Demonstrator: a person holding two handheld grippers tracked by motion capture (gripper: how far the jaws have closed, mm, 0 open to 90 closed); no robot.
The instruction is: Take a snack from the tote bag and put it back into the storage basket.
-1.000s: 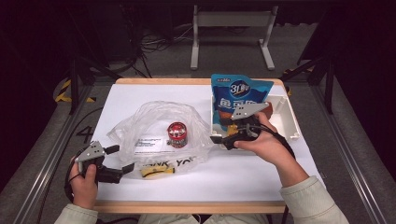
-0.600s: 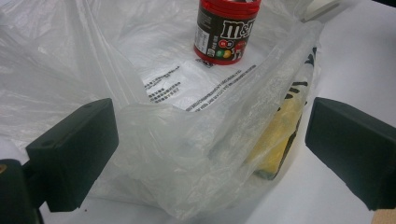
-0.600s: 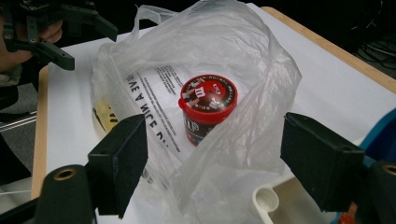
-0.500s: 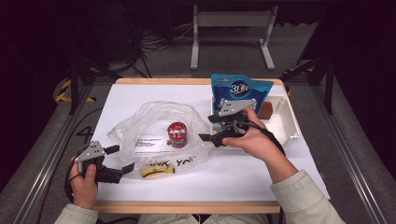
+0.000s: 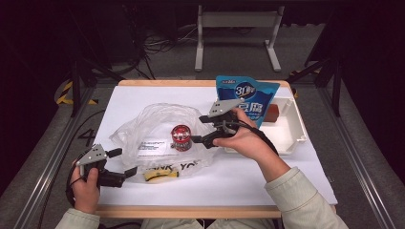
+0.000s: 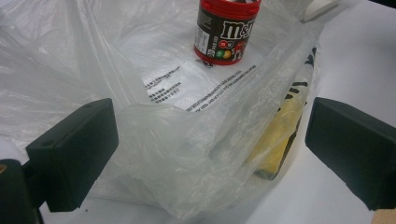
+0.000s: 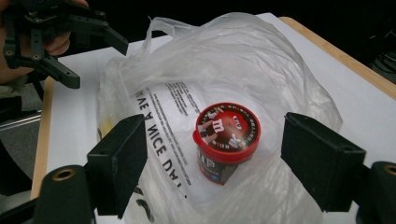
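Nearest the person, the left gripper (image 5: 125,164) stands released, jaws apart around the rim of the plastic bag (image 5: 157,131), a limp, slippery film best pinched at that bunched edge. Beyond that edge, inside the bag, the stiff, light candy tub (image 7: 227,140) stands upright. Beside the bag's far side, the right gripper (image 5: 197,130) hovers with jaws spread, aimed at the tub's smooth lid rim.

Candy tub (image 5: 181,137) on plastic bag (image 5: 157,119)

Blue pouch (image 5: 248,98) with white lettering, standing at the far right of the white table (image 5: 143,98). White tray (image 5: 291,126) just right of the pouch, holding a reddish-brown block (image 5: 271,113). Metal stand (image 5: 236,28) on the floor beyond the table.
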